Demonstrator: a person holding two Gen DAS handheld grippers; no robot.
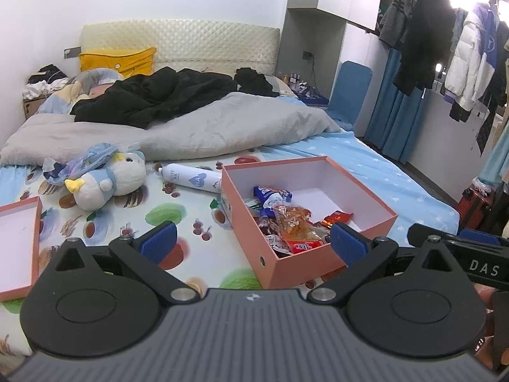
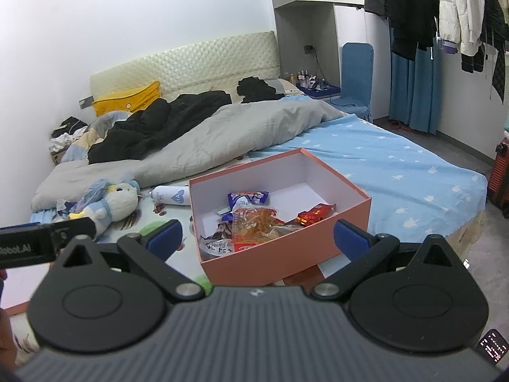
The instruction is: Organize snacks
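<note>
Snacks: a heap of crinkly wrapped packets (image 1: pixel 286 222) lies inside the salmon-pink cardboard box (image 1: pixel 254 242), crowded toward its near-left corner; the far-right part of its white floor is bare.
Top packet: a clear plastic bag of orange-brown pieces (image 2: pixel 257 226) sits uppermost in the heap.
Blue packet: a blue-and-white wrapper (image 2: pixel 248 198) lies behind the clear bag, nearer the box's far wall.
Red packet: a small glossy red wrapper (image 2: pixel 315 211) lies apart from the heap, toward the right wall.
Box: open-topped, white inside, resting on the fruit-printed bed sheet (image 1: pixel 133 222) with its right side over the pale blue star-patterned sheet (image 2: pixel 397 165).
Lid: a shallow salmon-pink cardboard lid (image 1: pixel 19 242) lies upside down at the left edge of the bed, well apart from the box.
Left gripper (image 1: pixel 253 238): black linkage with blue ribbed pads, spread wide and pinching nothing; it sits above the near edge of the bed, aimed at the box.
Right gripper (image 2: pixel 256 238): same build, also spread wide and empty, facing the box's near wall; its body shows at the right edge of the left wrist view.
Bottle: a white cylindrical bottle with a blue heart (image 1: pixel 191 178) lies on its side just left of the box.
Plush: a white and blue stuffed toy (image 1: pixel 108 178) lies left of the bottle.
Bedding: a grey quilt (image 1: pixel 191 130) is bunched across the bed beyond, with black clothing (image 1: pixel 152 98) on top.
</note>
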